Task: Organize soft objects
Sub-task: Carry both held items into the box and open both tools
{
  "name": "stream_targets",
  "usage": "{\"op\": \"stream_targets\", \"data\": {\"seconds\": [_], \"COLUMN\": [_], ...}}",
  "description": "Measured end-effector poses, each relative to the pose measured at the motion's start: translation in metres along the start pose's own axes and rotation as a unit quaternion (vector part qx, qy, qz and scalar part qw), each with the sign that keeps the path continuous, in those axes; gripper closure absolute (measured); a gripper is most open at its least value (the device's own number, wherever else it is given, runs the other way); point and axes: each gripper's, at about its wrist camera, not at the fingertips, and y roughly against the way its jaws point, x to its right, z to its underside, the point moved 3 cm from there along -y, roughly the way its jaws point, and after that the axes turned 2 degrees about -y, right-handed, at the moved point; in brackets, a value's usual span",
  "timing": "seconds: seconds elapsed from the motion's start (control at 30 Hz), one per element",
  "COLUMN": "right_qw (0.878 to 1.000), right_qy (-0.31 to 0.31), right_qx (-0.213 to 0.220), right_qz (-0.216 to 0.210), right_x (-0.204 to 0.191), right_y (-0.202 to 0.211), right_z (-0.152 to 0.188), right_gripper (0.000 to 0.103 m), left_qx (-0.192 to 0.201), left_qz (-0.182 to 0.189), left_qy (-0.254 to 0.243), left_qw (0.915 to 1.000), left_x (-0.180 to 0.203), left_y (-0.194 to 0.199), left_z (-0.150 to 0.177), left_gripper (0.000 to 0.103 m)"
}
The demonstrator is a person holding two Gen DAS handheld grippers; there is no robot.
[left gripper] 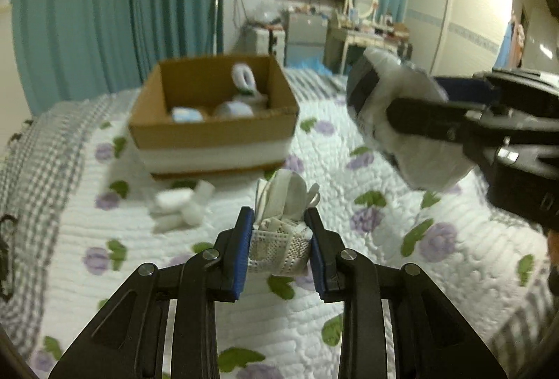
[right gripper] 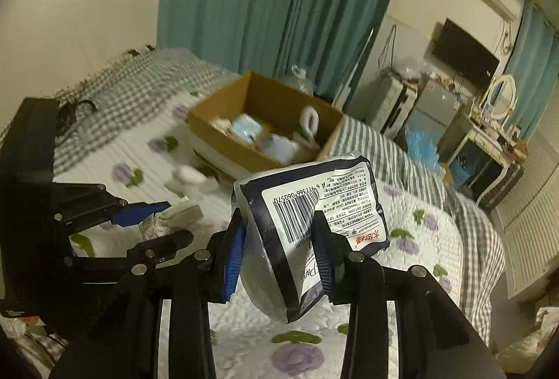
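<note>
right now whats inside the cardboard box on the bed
Inside the cardboard box lie several soft white and pale blue bundles and a white looped item. They are blurred, and the near wall hides the box floor.

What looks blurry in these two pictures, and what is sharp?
Left wrist view: the cardboard box and the white bundle in front of it are smeared, the held mesh cloth is crisp. Right wrist view: the packet barcode is sharp, the box blurred.
</note>
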Motion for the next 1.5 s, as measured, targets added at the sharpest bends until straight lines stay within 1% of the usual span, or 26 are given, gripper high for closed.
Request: {"op": "stream_targets", "data": {"seconds": [0.13,0.23,0.4,0.5,0.6,0.73,0.9,1.0,1.03,1.1,1.17,1.2,1.27,1.33,1.43,1.47,1.5], "right_qw": [0.999,0.998,0.997,0.996,0.996,0.997,0.996,0.996,0.995,0.995,0.993,0.992,0.990,0.990,0.987,0.986,0.985], "right_qy": [0.019,0.028,0.029,0.025,0.018,0.002,-0.027,-0.051,-0.061,-0.070,-0.082,-0.092,-0.101,-0.102,-0.112,-0.117,-0.123], "right_qx": [0.024,0.046,0.074,0.081,0.082,0.078,0.068,0.048,0.040,0.027,0.011,0.004,0.000,-0.003,-0.002,0.000,0.001], "right_qz": [0.011,0.012,0.008,-0.006,-0.015,-0.028,-0.047,-0.061,-0.065,-0.072,-0.082,-0.088,-0.096,-0.098,-0.112,-0.116,-0.117], "right_x": [-0.018,-0.025,-0.027,-0.029,-0.027,-0.019,-0.001,0.010,0.015,0.023,0.029,0.031,0.038,0.042,0.043,0.043,0.043], "right_y": [0.029,0.050,0.060,0.053,0.031,-0.012,-0.076,-0.121,-0.141,-0.168,-0.199,-0.215,-0.232,-0.248,-0.260,-0.262,-0.262], "right_z": [-0.020,-0.039,-0.070,-0.088,-0.105,-0.129,-0.151,-0.158,-0.160,-0.159,-0.156,-0.153,-0.149,-0.147,-0.144,-0.144,-0.144], "right_gripper": [0.067,0.067,0.067,0.067,0.067,0.067,0.067,0.066,0.066,0.066,0.066,0.066,0.066,0.065,0.058,0.051,0.040], "left_qx": [0.025,0.047,0.075,0.089,0.095,0.096,0.079,0.067,0.063,0.054,0.040,0.035,0.022,0.025,0.043,0.044,0.041], "left_qz": [-0.004,-0.019,-0.026,-0.031,-0.036,-0.053,-0.067,-0.065,-0.059,-0.040,-0.034,-0.034,-0.039,-0.050,-0.066,-0.063,-0.063], "left_qy": [0.001,-0.009,0.001,0.008,0.010,0.005,0.003,0.006,0.010,0.019,0.029,0.029,0.022,0.010,-0.015,-0.021,-0.023], "left_qw": [0.9997,0.9987,0.9968,0.9955,0.9947,0.9940,0.9946,0.9956,0.9962,0.9976,0.9982,0.9984,0.9987,0.9984,0.9968,0.9969,0.9969], "left_x": [-0.014,-0.023,-0.047,-0.060,-0.071,-0.085,-0.102,-0.111,-0.115,-0.119,-0.127,-0.128,-0.132,-0.131,-0.128,-0.126,-0.125], "left_y": [0.030,0.048,0.070,0.072,0.065,0.040,-0.011,-0.047,-0.062,-0.086,-0.114,-0.122,-0.143,-0.153,-0.157,-0.156,-0.155], "left_z": [-0.013,-0.025,-0.043,-0.057,-0.074,-0.096,-0.119,-0.128,-0.129,-0.129,-0.126,-0.124,-0.119,-0.114,-0.112,-0.112,-0.111], "left_gripper": [0.074,0.074,0.074,0.074,0.074,0.074,0.074,0.074,0.074,0.074,0.074,0.074,0.073,0.072,0.071,0.068,0.064]}}
